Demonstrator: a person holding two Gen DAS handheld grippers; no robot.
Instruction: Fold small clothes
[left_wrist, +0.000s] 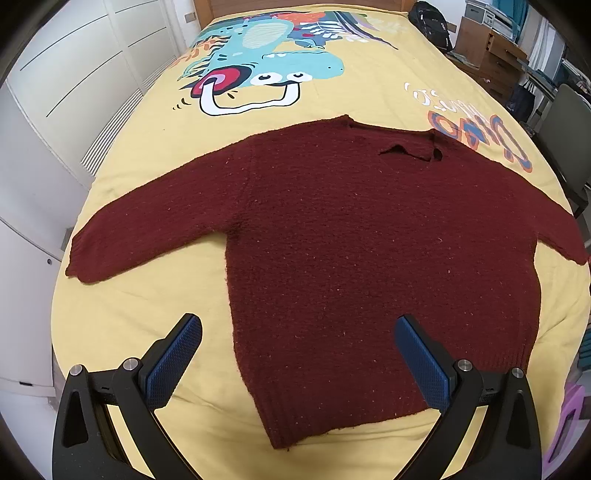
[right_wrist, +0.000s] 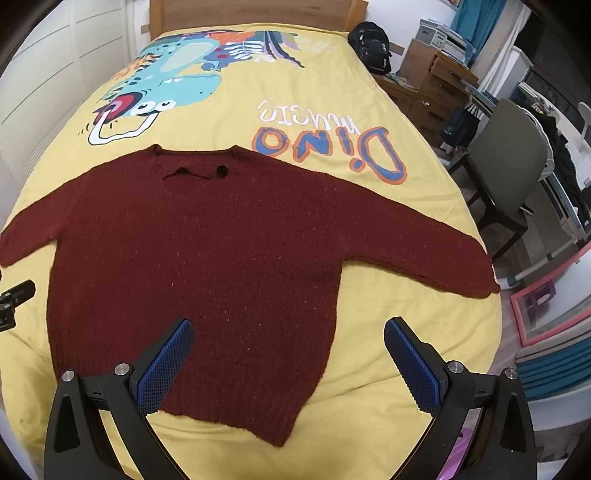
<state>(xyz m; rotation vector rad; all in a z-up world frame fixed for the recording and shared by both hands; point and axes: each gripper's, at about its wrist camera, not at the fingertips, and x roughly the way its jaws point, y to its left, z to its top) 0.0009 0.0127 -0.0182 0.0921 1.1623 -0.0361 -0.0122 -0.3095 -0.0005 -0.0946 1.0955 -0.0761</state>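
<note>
1. Left gripper (left_wrist: 298, 326): nearest to the left wrist camera. Its two blue-padded fingers (left_wrist: 173, 363) are spread wide and grip nothing. They hover above the lower left part of the sweater, one finger over the bare bedspread and the other over the knit.

2. Right gripper (right_wrist: 289, 330): nearest to the right wrist camera. Its fingers (right_wrist: 164, 365) are likewise spread wide and empty. One hovers over the sweater's lower body and the other over the bedspread beside the right hem corner. A black piece of the other tool shows at the left edge of this view.

3. Sweater (left_wrist: 369, 251): a dark red knit, lying flat and unfolded on the bed. The ribbed hem (right_wrist: 236, 417) is nearest the cameras and the neck opening (left_wrist: 410, 149) is farthest. Both sleeves are stretched out sideways: the left sleeve (left_wrist: 147, 232) ends near the bed's left edge, and the right sleeve (right_wrist: 424, 247) reaches almost to the right edge.

4. Bedspread (right_wrist: 399, 354): yellow, under the whole sweater. Beyond the collar it bears a cartoon dinosaur (left_wrist: 266, 62) and upside-down lettering (right_wrist: 332, 147).

5. Background: a wooden headboard (right_wrist: 258, 13) at the far end of the bed, a black backpack (right_wrist: 371, 46) beside it, a grey chair (right_wrist: 506, 166) to the right, and white cupboard doors (left_wrist: 74, 74) to the left.
</note>
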